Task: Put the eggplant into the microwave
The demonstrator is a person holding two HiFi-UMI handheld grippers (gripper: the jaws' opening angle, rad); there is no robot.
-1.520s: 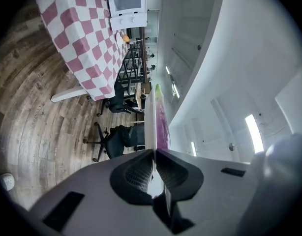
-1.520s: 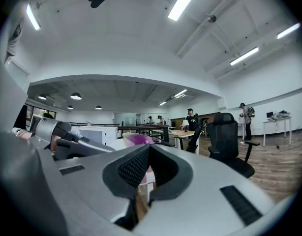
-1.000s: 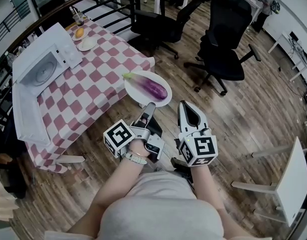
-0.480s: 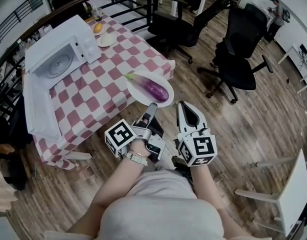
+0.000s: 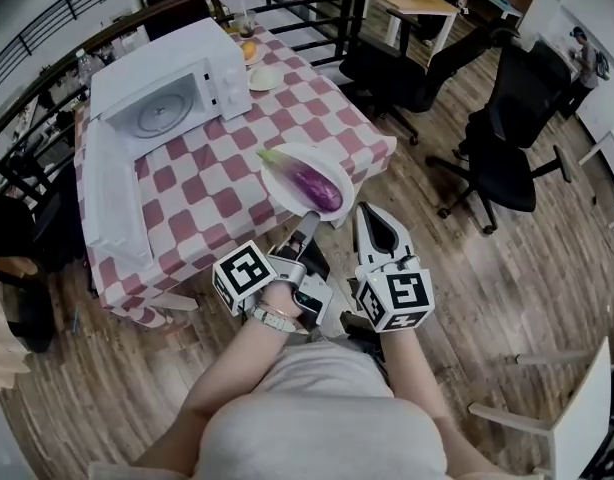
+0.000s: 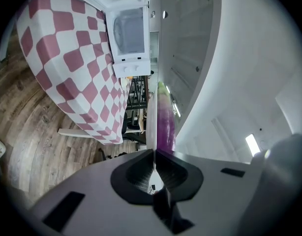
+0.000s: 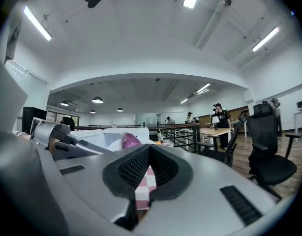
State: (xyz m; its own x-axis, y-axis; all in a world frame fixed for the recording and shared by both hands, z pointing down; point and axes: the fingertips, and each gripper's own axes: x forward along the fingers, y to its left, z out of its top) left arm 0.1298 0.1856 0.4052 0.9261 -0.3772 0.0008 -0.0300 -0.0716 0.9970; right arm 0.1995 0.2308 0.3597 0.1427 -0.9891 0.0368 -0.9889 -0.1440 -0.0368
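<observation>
Eggplant [image 5: 315,186]: purple, green stem end pointing toward the table, lying lengthwise on a white plate [image 5: 325,164]. It is on the plate, not in either gripper.

Left gripper [image 5: 308,218]: jaws pinched down on the plate's near rim, and the left gripper view shows the thin white edge caught between the pads. This 1 grip carries plate and eggplant, held roughly level.

Right gripper [image 5: 364,212]: jaws closed tip to tip with nothing between them, riding just beside the left, clear of the plate.

Microwave [image 5: 172,83]: at the far end of the checked table [image 5: 217,178], door [image 5: 112,203] swung fully open, turntable visible, cavity looks empty. It is well apart from the plate, which sits at the table's near edge in the head view.

Step, judged: transport, with the load on its way to the oven.

Next move calls for:
1. keeping the plate level, since the eggplant is loose and can roll
2. clearing the open door
3. sliding the plate in squarely onto the turntable
</observation>
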